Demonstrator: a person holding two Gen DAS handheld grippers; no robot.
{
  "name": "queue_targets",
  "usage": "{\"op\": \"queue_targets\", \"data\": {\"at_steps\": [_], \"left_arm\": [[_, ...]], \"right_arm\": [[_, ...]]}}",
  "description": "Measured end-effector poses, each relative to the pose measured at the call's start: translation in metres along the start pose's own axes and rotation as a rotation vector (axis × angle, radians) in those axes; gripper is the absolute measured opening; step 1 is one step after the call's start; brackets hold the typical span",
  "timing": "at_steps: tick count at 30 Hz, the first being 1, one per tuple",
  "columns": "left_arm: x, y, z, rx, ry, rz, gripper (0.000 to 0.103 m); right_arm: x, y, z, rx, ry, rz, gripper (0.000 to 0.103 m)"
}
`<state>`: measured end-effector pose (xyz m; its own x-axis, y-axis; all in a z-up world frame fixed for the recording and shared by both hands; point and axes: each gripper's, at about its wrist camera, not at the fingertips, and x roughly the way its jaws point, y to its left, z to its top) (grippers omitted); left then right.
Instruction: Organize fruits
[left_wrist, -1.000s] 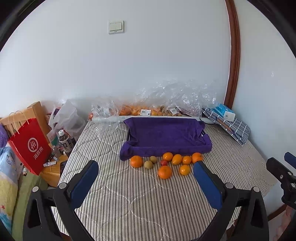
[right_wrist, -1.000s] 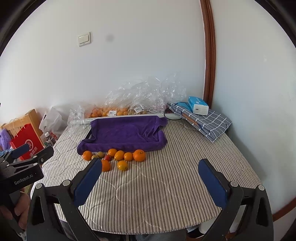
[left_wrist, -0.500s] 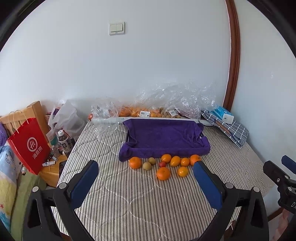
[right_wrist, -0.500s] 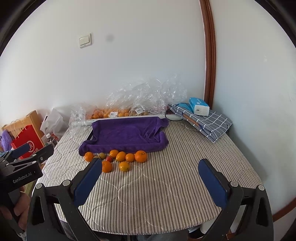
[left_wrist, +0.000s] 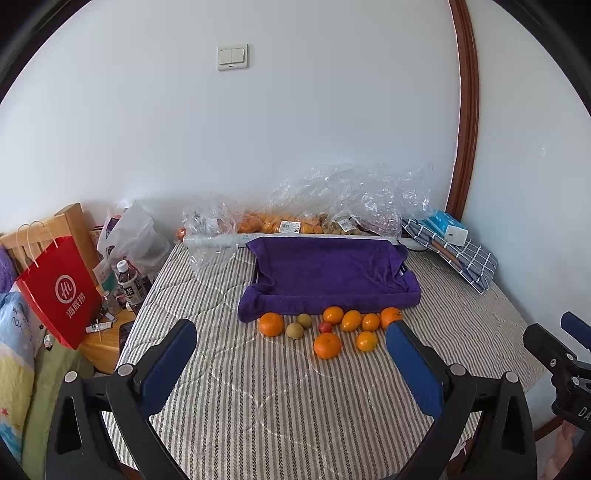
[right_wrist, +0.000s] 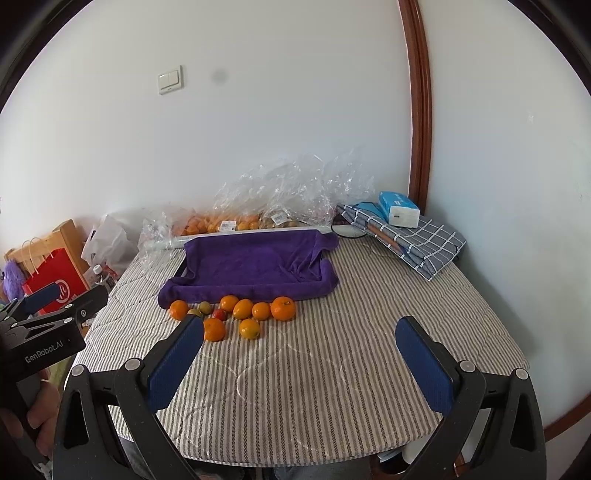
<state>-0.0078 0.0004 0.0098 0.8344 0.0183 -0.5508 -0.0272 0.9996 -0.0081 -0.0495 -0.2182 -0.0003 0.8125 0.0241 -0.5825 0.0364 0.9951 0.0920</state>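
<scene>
Several loose fruits lie on the striped tablecloth (left_wrist: 280, 402) in front of a tray lined with a purple towel (left_wrist: 328, 271) (right_wrist: 255, 264): oranges such as the big front one (left_wrist: 327, 345) (right_wrist: 214, 329), two greenish fruits (left_wrist: 294, 330) and a small red one (left_wrist: 325, 326) (right_wrist: 220, 314). The tray holds nothing. My left gripper (left_wrist: 291, 349) is open and empty, above the table's near part, short of the fruits. My right gripper (right_wrist: 299, 347) is open and empty, to the right of the fruit group.
Clear plastic bags with more oranges (left_wrist: 280, 223) lie behind the tray against the wall. A folded checked cloth with a tissue pack (right_wrist: 400, 214) sits at the back right. A red paper bag (left_wrist: 61, 291), bottles and a wooden chair stand left of the table.
Both grippers have pulled back and risen slightly; the table and fruits look a little farther away. Nothing was touched or moved.
</scene>
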Motion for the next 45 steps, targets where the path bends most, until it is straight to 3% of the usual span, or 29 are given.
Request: {"op": "queue_targets", "data": {"at_steps": [29, 35, 45], "left_arm": [[0.005, 0.013, 0.002, -0.014, 0.001, 0.009, 0.103], [0.027, 0.018, -0.002, -0.006, 0.022, 0.026, 0.103], [0.093, 0.046, -0.021, -0.068, 0.117, 0.063, 0.103]], "right_arm": [[0.006, 0.01, -0.002, -0.009, -0.021, 0.018, 0.102], [0.031, 0.008, -0.003, 0.022, -0.013, 0.032, 0.102], [0.102, 0.018, -0.019, -0.07, 0.078, -0.005, 0.102]]}}
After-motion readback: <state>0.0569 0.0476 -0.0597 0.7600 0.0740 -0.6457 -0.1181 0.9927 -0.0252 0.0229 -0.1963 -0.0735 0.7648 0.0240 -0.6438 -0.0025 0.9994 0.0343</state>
